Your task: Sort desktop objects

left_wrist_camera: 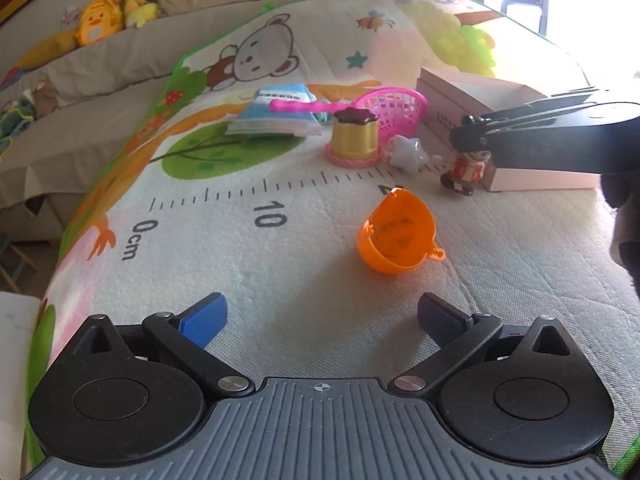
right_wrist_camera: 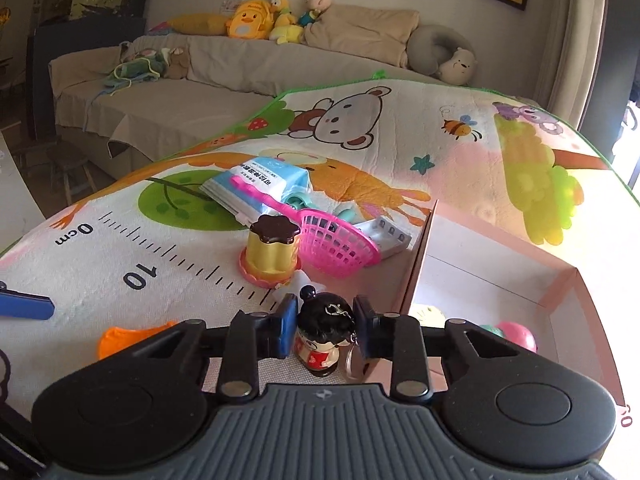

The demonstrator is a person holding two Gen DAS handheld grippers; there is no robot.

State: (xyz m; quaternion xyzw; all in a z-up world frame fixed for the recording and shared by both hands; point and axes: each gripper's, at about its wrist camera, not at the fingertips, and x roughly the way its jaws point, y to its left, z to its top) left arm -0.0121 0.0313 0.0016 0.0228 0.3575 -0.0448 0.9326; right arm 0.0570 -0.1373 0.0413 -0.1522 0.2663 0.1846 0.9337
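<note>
Right gripper (right_wrist_camera: pixel 325 330) with its jaws straddling the head of the doll figurine (right_wrist_camera: pixel 322 334). The doll stands upright, long axis vertical, on the mat-covered counter (right_wrist_camera: pixel 160 280), just beside the near corner of the pink box (right_wrist_camera: pixel 560 292). Whether the pads already press on the head cannot be told; the doll's feet appear to rest on the mat. The box lies immediately to the right of the jaws, so the coming move is judged a short lift and carry rightward over its wall. Inside it, a pink ball (right_wrist_camera: pixel 518 336) and a pale rounded object are partly visible. Left gripper (left_wrist_camera: pixel 320 320) hovers with jaws spread wide and empty, nearest the orange bowl (left_wrist_camera: pixel 396 236).
</note>
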